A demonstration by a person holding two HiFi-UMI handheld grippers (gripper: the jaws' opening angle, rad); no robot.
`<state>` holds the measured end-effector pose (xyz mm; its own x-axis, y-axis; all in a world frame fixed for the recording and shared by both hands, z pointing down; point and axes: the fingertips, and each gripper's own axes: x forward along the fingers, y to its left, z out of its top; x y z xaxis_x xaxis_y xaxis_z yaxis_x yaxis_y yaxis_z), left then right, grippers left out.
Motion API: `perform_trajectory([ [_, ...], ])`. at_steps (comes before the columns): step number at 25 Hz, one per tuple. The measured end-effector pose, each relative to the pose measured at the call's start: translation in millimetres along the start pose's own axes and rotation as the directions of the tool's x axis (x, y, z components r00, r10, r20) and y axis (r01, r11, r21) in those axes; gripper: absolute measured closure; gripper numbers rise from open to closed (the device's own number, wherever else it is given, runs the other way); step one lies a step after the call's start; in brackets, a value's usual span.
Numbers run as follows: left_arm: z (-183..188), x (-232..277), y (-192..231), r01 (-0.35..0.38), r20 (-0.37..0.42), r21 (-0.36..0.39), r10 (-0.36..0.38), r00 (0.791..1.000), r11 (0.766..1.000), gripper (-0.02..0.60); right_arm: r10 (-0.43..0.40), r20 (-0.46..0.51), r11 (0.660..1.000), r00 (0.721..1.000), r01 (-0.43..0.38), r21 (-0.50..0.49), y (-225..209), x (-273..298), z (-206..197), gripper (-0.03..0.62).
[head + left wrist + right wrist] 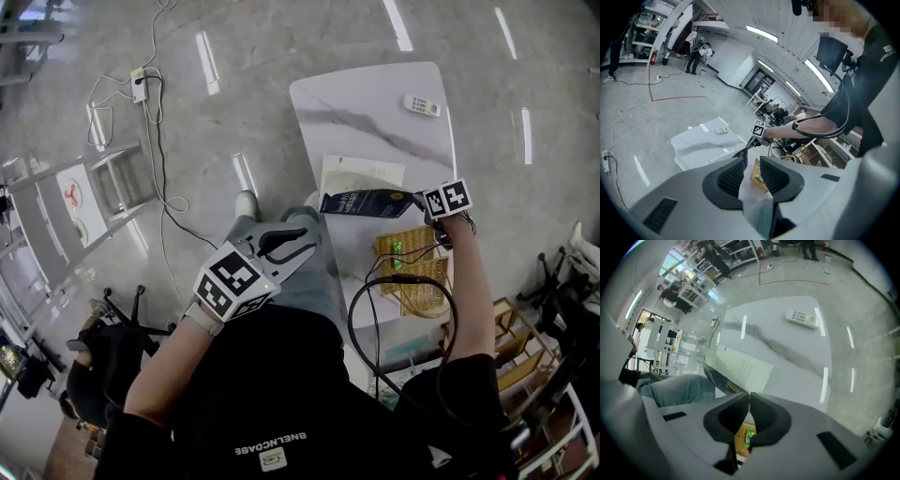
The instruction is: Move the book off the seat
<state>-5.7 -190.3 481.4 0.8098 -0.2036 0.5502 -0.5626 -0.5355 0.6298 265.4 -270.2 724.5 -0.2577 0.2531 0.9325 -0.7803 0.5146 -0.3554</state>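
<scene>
An open book with a dark blue cover (366,202) and a white page (361,173) hangs just above the near part of the white marble table (375,112). My right gripper (419,202) is shut on the cover's right edge. In the right gripper view the cover (719,379) and page (743,369) run in under the closed jaws (749,401). A woven wicker seat (412,272) with a small green item lies below that arm. My left gripper (305,225) is open and empty over the person's lap; its jaws (751,176) frame the distant book (739,153).
A white remote (421,104) lies at the table's far end. A black cable (375,291) loops over the wicker seat. A power strip and cords (139,84) lie on the floor to the left, beside a metal frame (94,197). Wooden shelving (520,347) stands at the right.
</scene>
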Motion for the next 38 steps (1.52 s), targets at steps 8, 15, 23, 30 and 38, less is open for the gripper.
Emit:
perform_trajectory([
  [8,5.0,17.2,-6.7,0.013,-0.014,0.008,-0.013,1.000,1.000,0.483,-0.151,0.126,0.982,0.980,0.135,0.130,-55.1,-26.5,0.1,0.576],
  [15,12.9,12.6,-14.6,0.030,-0.001,0.029,-0.030,1.000,0.999,0.483,-0.223,0.184,0.964,0.957,0.187,0.191,-56.7,-56.5,-8.9,0.576],
  [23,46.0,0.4,-35.4,0.067,0.051,0.095,-0.072,0.996,0.993,0.483,-0.230,0.295,0.967,0.927,0.182,0.180,-3.8,-109.2,6.5,0.576],
  [30,66.7,-44.6,-50.6,0.048,0.113,0.186,-0.070,0.991,0.981,0.483,-0.239,0.407,0.970,0.881,0.196,0.144,67.3,-157.9,33.9,0.577],
  [38,91.7,-119.6,-58.7,0.001,0.237,0.252,-0.063,0.969,0.968,0.483,-0.218,0.591,0.973,0.777,0.220,0.071,184.1,-228.1,78.8,0.577],
])
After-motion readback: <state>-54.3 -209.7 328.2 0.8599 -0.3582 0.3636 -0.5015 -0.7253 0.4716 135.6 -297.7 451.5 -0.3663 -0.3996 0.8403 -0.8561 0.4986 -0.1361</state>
